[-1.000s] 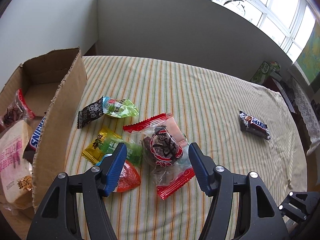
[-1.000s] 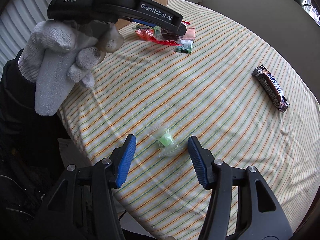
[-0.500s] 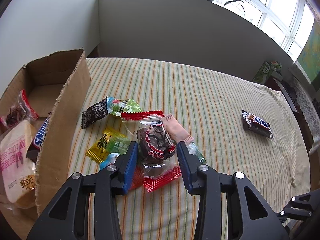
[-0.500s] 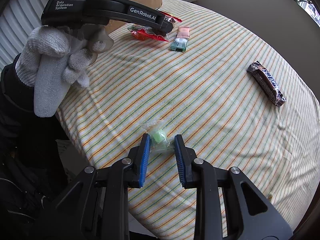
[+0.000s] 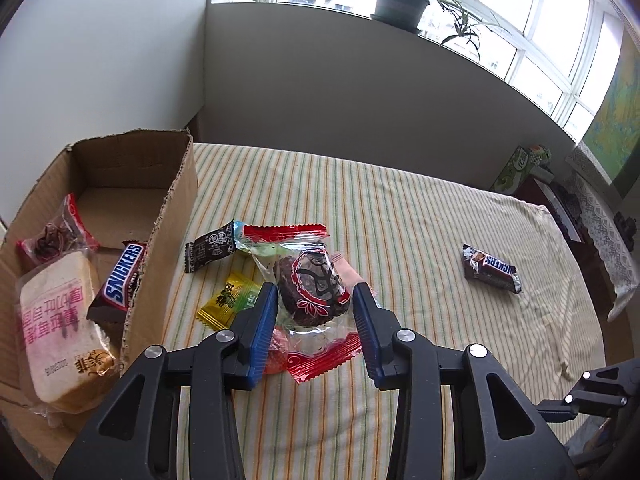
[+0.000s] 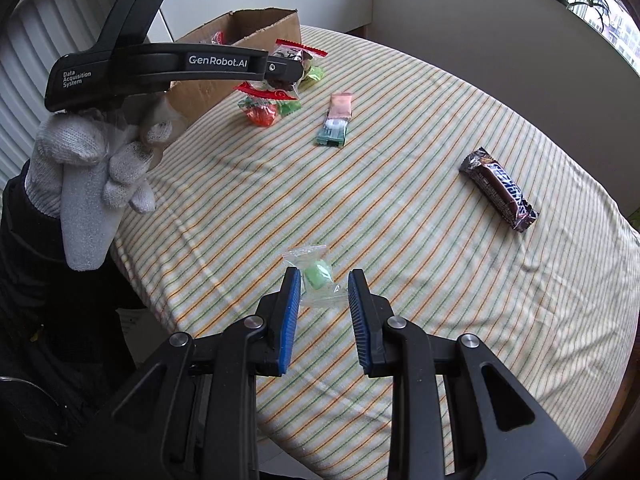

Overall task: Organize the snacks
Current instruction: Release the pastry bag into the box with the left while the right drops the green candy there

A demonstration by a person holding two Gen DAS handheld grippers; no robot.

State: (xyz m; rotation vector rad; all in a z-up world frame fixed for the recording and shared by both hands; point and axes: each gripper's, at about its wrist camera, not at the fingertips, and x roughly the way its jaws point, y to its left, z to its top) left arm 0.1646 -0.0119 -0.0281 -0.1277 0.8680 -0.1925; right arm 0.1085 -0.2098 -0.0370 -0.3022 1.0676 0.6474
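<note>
Only the left wrist view looks into the open brown cardboard box at the desk's left edge: a white bread slice in a clear wrapper with pink print, a brown Snickers bar leaning on the box wall, and a clear red-edged packet with a dark snack farther back. The left claw is narrowed on a clear red-edged packet holding a dark round cake with red pattern, its blue pads pressing the packet's sides (the packet hangs lifted over the other sweets). Under it lie a yellow candy wrapper, a black sachet and a red candy, all just beside the box.

Only the right wrist view shows the white-gloved hand gripping the left tool, and a pink-and-green flat stick packet near the desk's middle. The right claw is narrowed on a small green candy in a clear twist wrapper, near the desk's front edge. A second brown Snickers bar lies alone on the striped cloth toward the right edge, well apart.
</note>
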